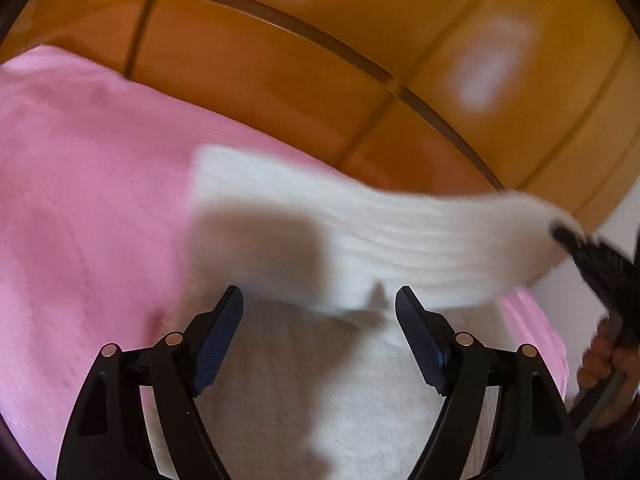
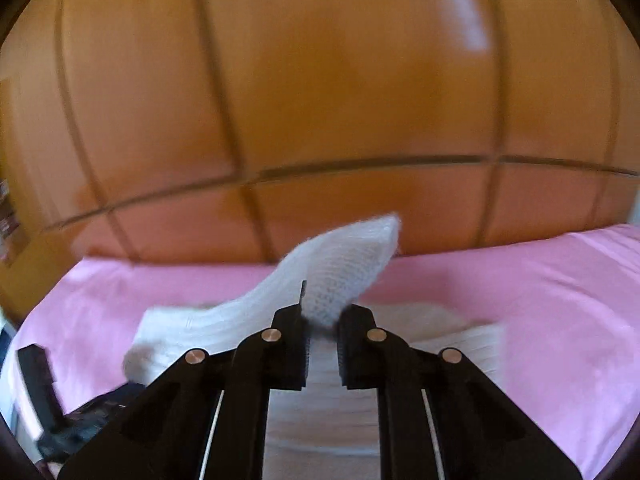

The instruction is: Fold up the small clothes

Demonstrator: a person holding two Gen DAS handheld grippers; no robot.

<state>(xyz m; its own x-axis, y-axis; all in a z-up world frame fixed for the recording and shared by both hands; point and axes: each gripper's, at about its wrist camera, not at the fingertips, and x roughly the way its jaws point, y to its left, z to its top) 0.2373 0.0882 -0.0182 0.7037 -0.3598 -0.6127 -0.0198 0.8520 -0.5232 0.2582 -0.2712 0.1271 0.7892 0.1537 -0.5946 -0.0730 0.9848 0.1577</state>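
A white knitted garment (image 1: 360, 224) lies on a pink sheet (image 1: 80, 200). My left gripper (image 1: 320, 300) is open and empty, with its jaws wide apart just above the garment's lower part. My right gripper (image 2: 322, 320) is shut on one end of the white garment (image 2: 340, 272) and holds it lifted off the sheet, so the cloth hangs in a band down to the bed. In the left wrist view the right gripper (image 1: 568, 236) shows at the right edge with the cloth's end pinched. The frames are blurred by motion.
The pink sheet (image 2: 540, 300) covers the bed. Behind it stands an orange wooden panelled wall (image 2: 320, 100). The left gripper (image 2: 40, 380) shows dark at the lower left of the right wrist view. The person's hand (image 1: 608, 360) is at the right edge.
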